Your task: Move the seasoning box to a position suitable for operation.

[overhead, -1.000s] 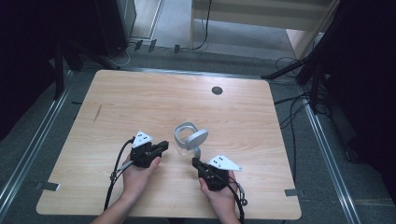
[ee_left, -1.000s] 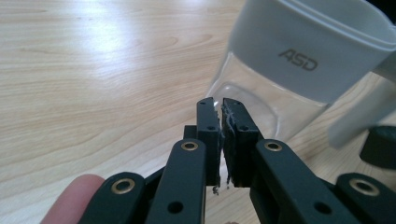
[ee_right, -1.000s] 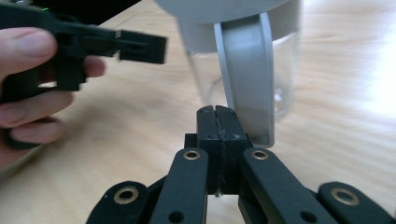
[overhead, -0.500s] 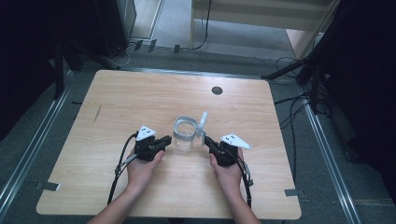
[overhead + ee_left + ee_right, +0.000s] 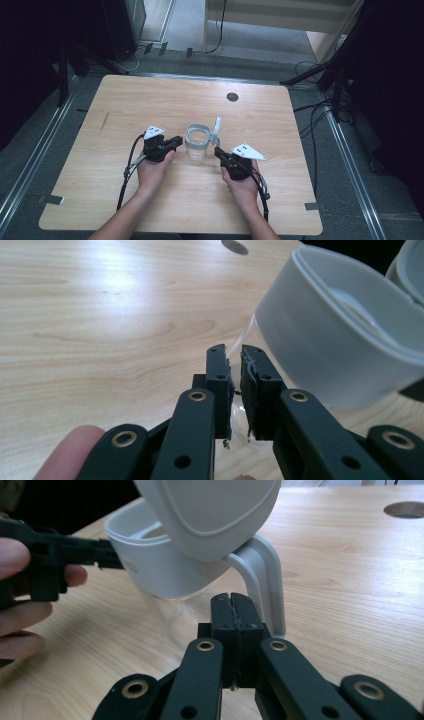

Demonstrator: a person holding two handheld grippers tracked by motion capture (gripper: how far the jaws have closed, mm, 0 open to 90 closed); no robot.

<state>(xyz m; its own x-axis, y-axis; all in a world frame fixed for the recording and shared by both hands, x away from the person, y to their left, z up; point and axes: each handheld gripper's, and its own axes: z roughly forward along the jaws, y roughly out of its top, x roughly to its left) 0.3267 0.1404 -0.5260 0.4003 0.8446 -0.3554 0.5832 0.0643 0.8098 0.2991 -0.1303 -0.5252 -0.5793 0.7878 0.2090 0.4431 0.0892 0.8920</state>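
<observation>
Table: light wood, with a round grommet hole toward 12 o'clock.
Jug: upright near the centre, long axis vertical; clear body, grey rim, flip lid raised at 3 o'clock.
Left gripper: at the jug's 9 o'clock, jaws clamped on its clear wall.
Right gripper: at 4 o'clock beside the handle, jaws pressed together, empty.

Jar blocks the middle, open table all round

The clear jar with its raised grey lid stands between left gripper and right gripper; the table beyond and to both sides lies bare.
</observation>
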